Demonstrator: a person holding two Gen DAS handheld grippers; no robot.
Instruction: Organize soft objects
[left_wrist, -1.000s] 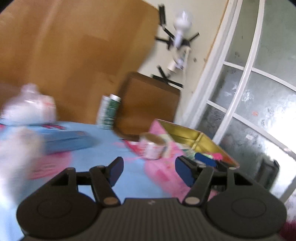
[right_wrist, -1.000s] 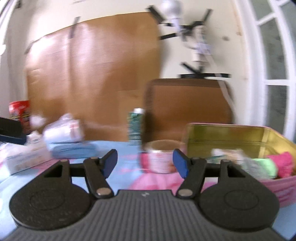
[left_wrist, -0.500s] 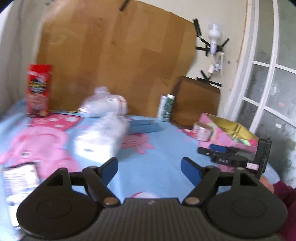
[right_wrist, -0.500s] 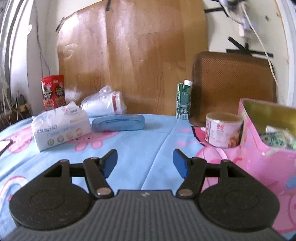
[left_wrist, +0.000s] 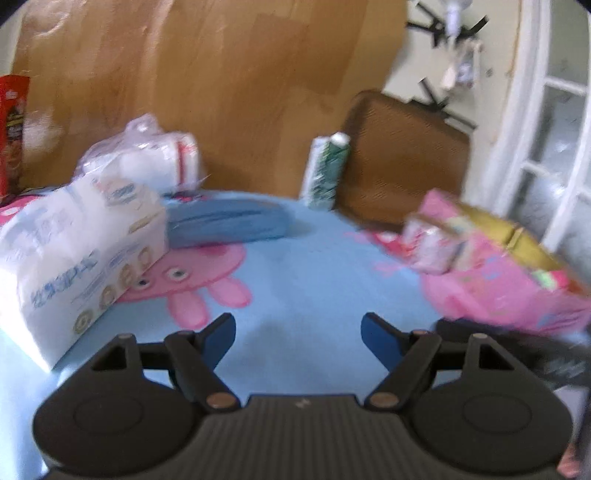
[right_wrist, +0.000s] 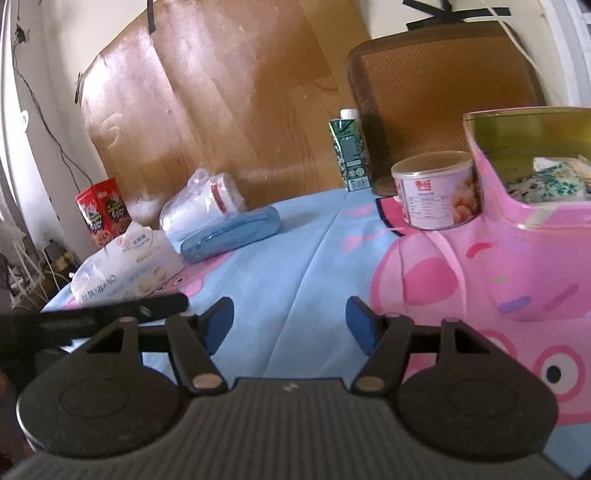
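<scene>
A white tissue pack (left_wrist: 77, 258) lies on the blue cartoon cloth (left_wrist: 314, 280), just left of and beyond my left gripper (left_wrist: 298, 332). Its jaws are closing, with nothing between them. Behind the pack are a blue soft pouch (left_wrist: 225, 223) and a clear bag of white pads (left_wrist: 144, 158). The right wrist view shows the same tissue pack (right_wrist: 129, 266), pouch (right_wrist: 232, 234) and bag (right_wrist: 203, 201) to the left. My right gripper (right_wrist: 290, 325) stands open and empty over the cloth. To its right is a pink tin box (right_wrist: 524, 266) holding soft patterned things (right_wrist: 546, 182).
A pink-labelled can (right_wrist: 434, 192) stands against the tin. A green carton (right_wrist: 351, 151) and a brown woven board (right_wrist: 443, 85) are at the back. A red snack box (right_wrist: 103, 212) is far left. A dark finger of the left gripper (right_wrist: 110, 314) crosses the lower left.
The left view has swung from the tin to the tissue pack and dropped closer to the cloth. The right view has tilted down and rolled; the left gripper's finger has entered at its left.
</scene>
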